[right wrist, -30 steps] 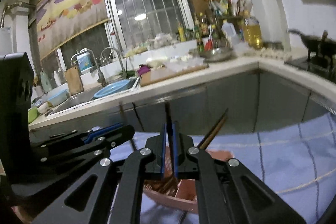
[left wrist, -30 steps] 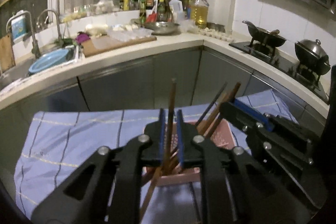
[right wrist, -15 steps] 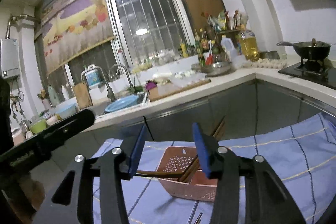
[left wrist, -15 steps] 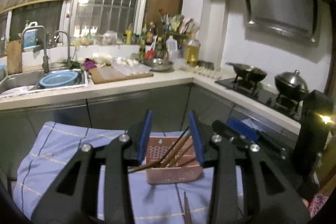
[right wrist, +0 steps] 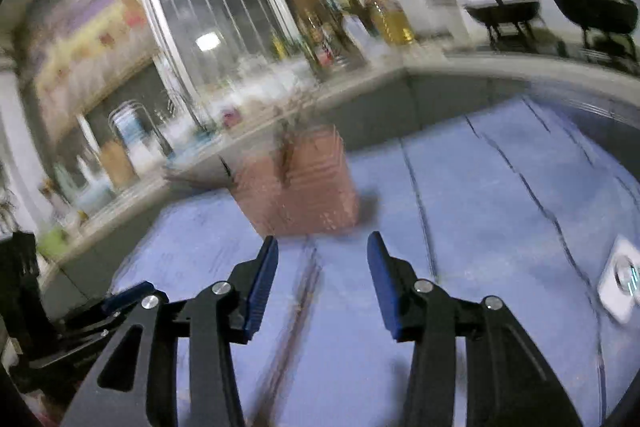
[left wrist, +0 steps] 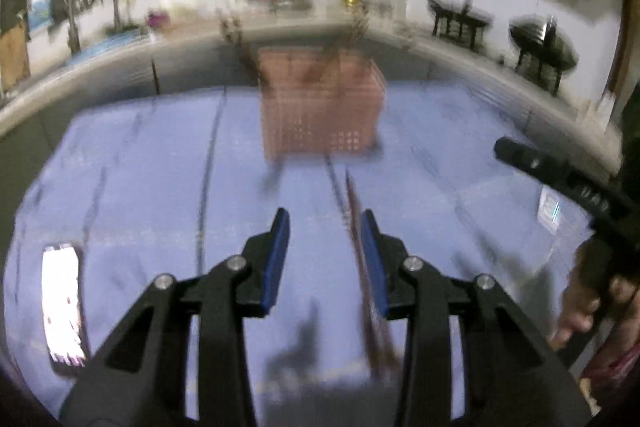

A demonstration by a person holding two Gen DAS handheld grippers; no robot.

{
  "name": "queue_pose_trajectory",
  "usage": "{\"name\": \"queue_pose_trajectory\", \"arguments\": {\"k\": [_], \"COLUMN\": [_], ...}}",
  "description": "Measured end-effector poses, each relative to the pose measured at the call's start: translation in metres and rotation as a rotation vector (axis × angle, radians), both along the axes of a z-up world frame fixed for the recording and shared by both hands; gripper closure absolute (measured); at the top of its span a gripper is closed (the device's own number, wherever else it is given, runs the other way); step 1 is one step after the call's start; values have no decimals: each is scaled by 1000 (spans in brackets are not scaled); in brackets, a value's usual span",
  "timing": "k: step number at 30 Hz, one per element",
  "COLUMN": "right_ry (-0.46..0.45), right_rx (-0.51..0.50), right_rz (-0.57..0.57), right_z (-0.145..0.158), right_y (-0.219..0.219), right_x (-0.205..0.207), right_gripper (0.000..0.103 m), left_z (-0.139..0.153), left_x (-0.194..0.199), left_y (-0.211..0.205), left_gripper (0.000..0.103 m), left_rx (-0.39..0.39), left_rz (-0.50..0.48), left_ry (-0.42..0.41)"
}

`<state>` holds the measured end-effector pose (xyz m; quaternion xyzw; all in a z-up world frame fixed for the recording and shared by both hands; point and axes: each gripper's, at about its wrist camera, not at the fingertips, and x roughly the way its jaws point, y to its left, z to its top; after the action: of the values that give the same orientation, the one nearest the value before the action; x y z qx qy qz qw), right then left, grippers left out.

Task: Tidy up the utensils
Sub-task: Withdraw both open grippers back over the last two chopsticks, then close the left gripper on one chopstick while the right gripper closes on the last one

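A pink perforated basket (left wrist: 320, 103) stands on the blue cloth (left wrist: 160, 167) with several brown chopsticks sticking up from it; it also shows in the right wrist view (right wrist: 304, 183). More chopsticks (left wrist: 362, 267) lie on the cloth next to my left gripper's right finger, and show in the right wrist view (right wrist: 296, 315). My left gripper (left wrist: 325, 227) is open and empty, pulled back from the basket. My right gripper (right wrist: 322, 247) is open and empty, just in front of the basket. Both views are motion-blurred.
A lit phone (left wrist: 62, 303) lies on the cloth at the left. A white device (right wrist: 622, 279) lies at the right. The kitchen counter (left wrist: 120, 55) with sink, bottles and stove pots (left wrist: 544, 51) curves behind the table.
Both grippers have drawn back and tilted down from the basket. They were shut on chopsticks a second ago and then opened. Chopsticks lying on the cloth have come into view.
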<state>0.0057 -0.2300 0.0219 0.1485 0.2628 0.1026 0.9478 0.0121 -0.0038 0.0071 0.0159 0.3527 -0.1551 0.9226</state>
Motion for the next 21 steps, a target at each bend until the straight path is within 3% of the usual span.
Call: {"name": "queue_pose_trajectory", "arguments": {"k": [3,7,13,21], "right_ry": [151,248,260,272], "right_rx": [-9,35,34,35], "right_rz": [-11,-12,31,35], "right_z": [-46,-74,-75,-82], "right_y": [-4,-5,7,8], "right_x": [-7,-11,-10,-8], "right_gripper": [56,56,56,56], "left_z": [-40,-71,-85,-86], "left_x": [-8,-14,-13,-12], "left_y": [-11,-13,-11,-28], "left_gripper": [68,68,68,68], "left_rx": [61,95,130,191], "left_rz": [-2,13,42,43], "left_ry": [87,154,180,125]}}
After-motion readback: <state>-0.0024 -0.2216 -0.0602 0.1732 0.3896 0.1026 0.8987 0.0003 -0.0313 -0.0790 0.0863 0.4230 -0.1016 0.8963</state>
